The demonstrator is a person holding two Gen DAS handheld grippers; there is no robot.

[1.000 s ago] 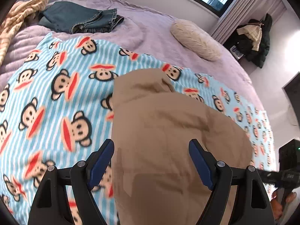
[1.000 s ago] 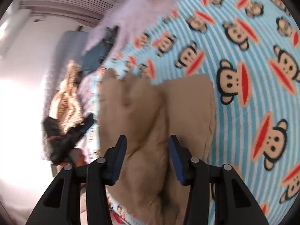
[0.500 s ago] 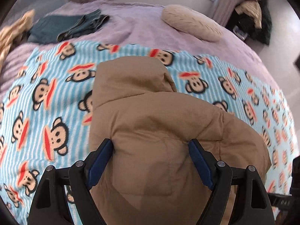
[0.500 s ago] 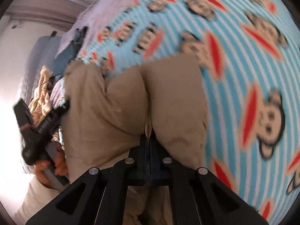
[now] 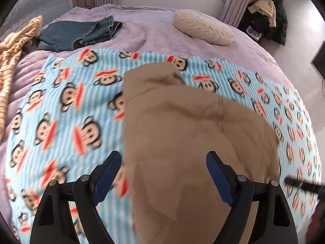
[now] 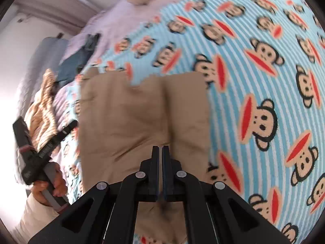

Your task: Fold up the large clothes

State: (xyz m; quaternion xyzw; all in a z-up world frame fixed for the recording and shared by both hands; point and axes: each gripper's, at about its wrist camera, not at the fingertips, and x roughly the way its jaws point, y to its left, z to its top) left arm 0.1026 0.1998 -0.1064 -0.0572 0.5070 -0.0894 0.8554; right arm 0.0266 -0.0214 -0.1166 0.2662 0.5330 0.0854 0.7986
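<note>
A tan padded garment (image 5: pixel 182 134) lies folded on a blue striped monkey-print blanket (image 5: pixel 67 122) on the bed. My left gripper (image 5: pixel 163 162) is open above the garment's near part, and its blue pads hold nothing. In the right wrist view the same garment (image 6: pixel 126 118) lies in front of my right gripper (image 6: pixel 160 152), whose jaws are closed together over the garment's near edge. Whether fabric is pinched between them is hidden. The left gripper's body (image 6: pixel 34 150) and the hand holding it show at the left.
Folded jeans (image 5: pixel 79 32), a striped yellow cloth (image 5: pixel 14 46) and a cream pillow (image 5: pixel 203 27) lie on the purple bedspread (image 5: pixel 154 26) beyond the blanket. Dark coats (image 5: pixel 266 14) hang at the far right by the window.
My right gripper went from open to closed at the garment's near edge. The left gripper stayed open and shifted slightly over the garment.
</note>
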